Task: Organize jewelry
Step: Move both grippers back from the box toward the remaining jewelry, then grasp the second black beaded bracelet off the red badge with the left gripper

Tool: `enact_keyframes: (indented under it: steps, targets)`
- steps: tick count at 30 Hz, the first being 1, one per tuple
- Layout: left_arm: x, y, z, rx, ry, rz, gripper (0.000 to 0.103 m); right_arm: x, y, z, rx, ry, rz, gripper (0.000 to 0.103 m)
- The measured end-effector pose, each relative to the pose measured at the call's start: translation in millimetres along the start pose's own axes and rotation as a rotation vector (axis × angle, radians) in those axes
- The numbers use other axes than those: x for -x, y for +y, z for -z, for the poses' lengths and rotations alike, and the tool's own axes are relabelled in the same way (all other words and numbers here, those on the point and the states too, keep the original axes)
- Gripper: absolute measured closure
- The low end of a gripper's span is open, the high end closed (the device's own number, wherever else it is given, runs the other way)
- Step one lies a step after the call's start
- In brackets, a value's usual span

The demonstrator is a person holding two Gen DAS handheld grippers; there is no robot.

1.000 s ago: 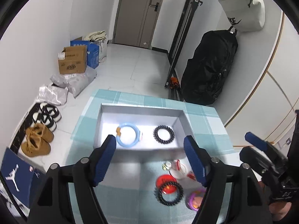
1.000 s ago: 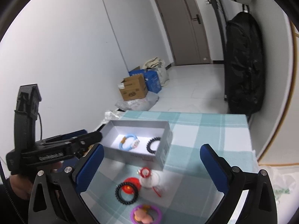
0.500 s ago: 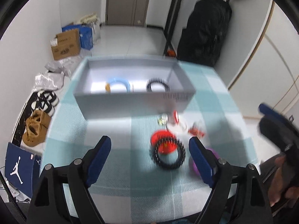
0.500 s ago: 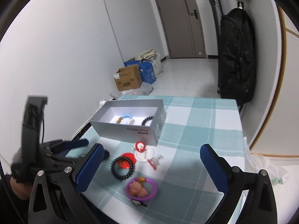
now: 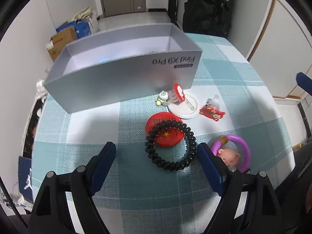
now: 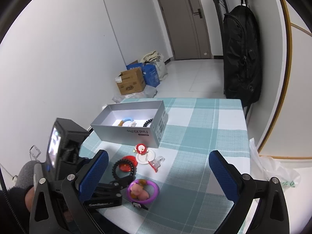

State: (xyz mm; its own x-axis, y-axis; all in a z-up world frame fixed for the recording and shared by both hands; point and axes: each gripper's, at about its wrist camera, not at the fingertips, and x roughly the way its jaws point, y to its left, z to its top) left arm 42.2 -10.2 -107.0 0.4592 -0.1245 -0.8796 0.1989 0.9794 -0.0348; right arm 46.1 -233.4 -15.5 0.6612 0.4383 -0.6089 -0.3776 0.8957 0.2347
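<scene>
Hovering over the black bead bracelet [image 5: 170,145] near the table's [image 5: 136,191] front edge: left gripper [image 5: 157,156], jaws spread wide, just opened further, bracelet between them untouched, partly lying on a red badge [image 5: 165,131]. Right gripper [image 6: 158,167] wide open, empty. Grey box [image 5: 120,81] toward the far-left corner.

We're in a home hallway here: a grey entrance door [image 6: 187,19] at the end of white floor tiles [image 6: 193,76], cardboard boxes [image 6: 131,83] and bags along the wall, a black backpack [image 6: 241,54] hanging up, and a table under a checked teal cloth [image 6: 204,132].
</scene>
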Motion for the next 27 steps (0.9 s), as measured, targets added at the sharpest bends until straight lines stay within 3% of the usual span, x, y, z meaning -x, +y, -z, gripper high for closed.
enact_keyframes:
  steps: [12, 18, 27]
  targets:
    - [-4.6, 0.8, -5.9, -0.011, 0.004, -0.006, 0.022, 0.6, -3.1, 0.4, -0.018, 0.015, -0.003, 0.000]
    - [-2.2, -3.1, -9.9, -0.039, -0.009, 0.021, 0.056, -3.5, -10.5, 4.5, -0.048, 0.050, 0.019, 0.000]
    - [1.7, 14.9, -11.1, 0.063, 0.009, 0.131, 0.064, -9.8, -16.6, 16.0, -0.097, 0.122, 0.038, 0.000]
